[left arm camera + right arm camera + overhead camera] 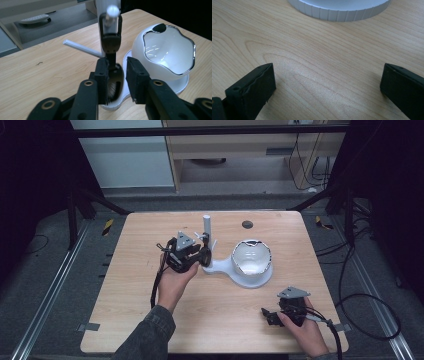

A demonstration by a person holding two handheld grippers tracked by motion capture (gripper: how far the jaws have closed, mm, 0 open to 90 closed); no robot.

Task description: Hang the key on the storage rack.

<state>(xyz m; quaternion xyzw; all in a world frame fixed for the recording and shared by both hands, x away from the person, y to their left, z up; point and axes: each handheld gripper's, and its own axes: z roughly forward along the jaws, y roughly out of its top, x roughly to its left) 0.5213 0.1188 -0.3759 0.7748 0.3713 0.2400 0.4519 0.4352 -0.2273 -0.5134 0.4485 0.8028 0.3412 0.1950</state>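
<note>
A white stand [220,266] with an upright post [207,227] carries a white bowl [252,260] with a chrome rim. In the left gripper view a dark brush [111,45] hangs bristles down from the stand's holder, beside the bowl [165,50]. My left gripper [117,67] is at the brush, its jaws a narrow gap apart with the bristles between them; the right pad stands off the brush. It sits just left of the post in the high view [204,256]. My right gripper [268,316] rests low on the table's near right, wide open [327,80] over bare wood.
A thin white rod [82,48] sticks out sideways from the post. The stand's ribbed white base edge [337,10] lies ahead of the right gripper. A dark round mark [247,224] sits near the table's far edge. Cables trail off the right side.
</note>
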